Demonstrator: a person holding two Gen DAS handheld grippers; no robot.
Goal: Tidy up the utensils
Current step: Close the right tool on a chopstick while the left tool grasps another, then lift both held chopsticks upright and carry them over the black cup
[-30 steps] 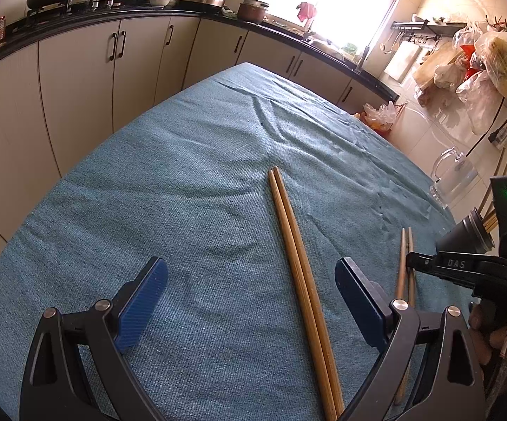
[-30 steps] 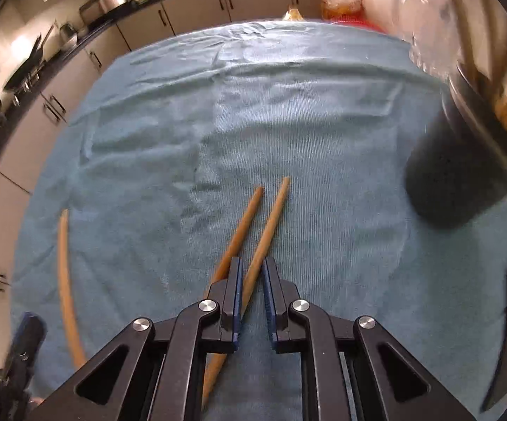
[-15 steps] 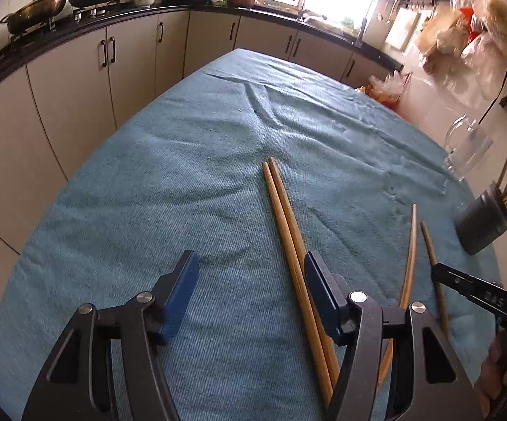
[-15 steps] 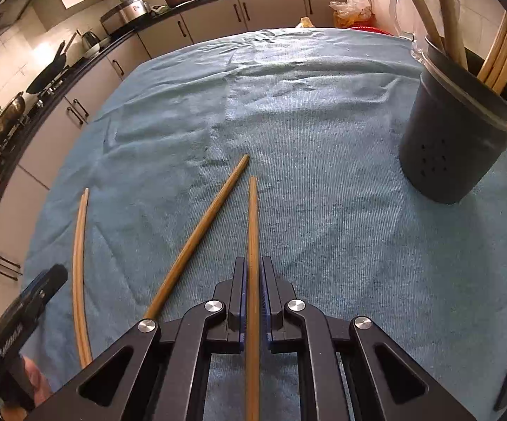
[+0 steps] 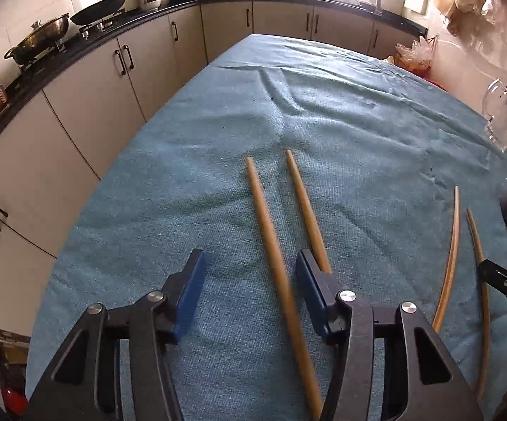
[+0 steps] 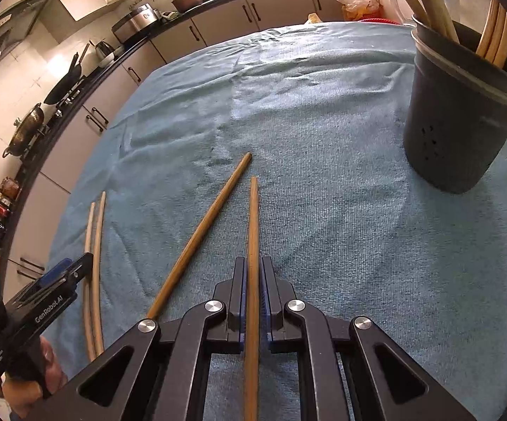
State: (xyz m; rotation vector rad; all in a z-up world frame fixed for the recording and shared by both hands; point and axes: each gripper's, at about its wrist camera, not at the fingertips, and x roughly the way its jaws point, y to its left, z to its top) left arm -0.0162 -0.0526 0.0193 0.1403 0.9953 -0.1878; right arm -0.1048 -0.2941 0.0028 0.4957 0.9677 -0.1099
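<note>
My right gripper is shut on a brown chopstick that points forward over the blue cloth; its mate lies on the cloth just left. A dark utensil holder with several sticks stands at the right. My left gripper is open, its jaws astride one light wooden chopstick; a second one lies under the right finger. The right gripper's pair shows at the right of the left wrist view.
A blue cloth covers the table. A glass jug stands at the right edge. Cabinets and a counter with pans run along the left. My left gripper shows at lower left in the right wrist view.
My right gripper has shut on one brown chopstick and straightened it. My left gripper has narrowed and moved forward over the light pair, which has spread apart.
</note>
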